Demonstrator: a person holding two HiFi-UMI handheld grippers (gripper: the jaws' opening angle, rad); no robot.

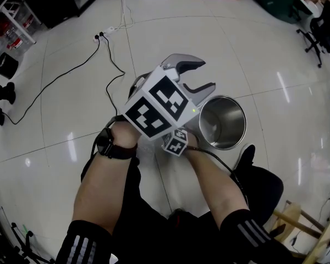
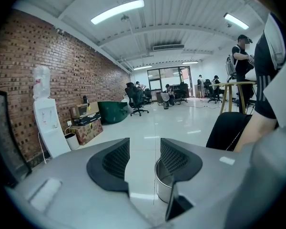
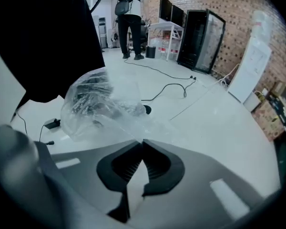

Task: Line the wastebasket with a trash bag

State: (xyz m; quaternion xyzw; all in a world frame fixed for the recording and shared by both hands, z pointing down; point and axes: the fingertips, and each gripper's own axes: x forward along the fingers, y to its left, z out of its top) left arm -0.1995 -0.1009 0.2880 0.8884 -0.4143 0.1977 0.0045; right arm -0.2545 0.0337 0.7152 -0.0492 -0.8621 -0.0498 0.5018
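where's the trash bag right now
In the right gripper view, the clear bag bulges up-left of the right tool, whose jaws are shut on its edge.

A power strip (image 1: 104,33) lies on the white tiled floor (image 1: 55,131) at eleven o'clock in the head view, with an office chair (image 1: 317,29) at two o'clock. In the left gripper view, a water dispenser (image 2: 47,128) stands at nine o'clock against a brick wall (image 2: 62,66).

No readable text
Only coded squares on the marker cube (image 1: 157,106) behind the fingers (image 1: 190,66); print on the cartons (image 2: 85,128) too blurred.
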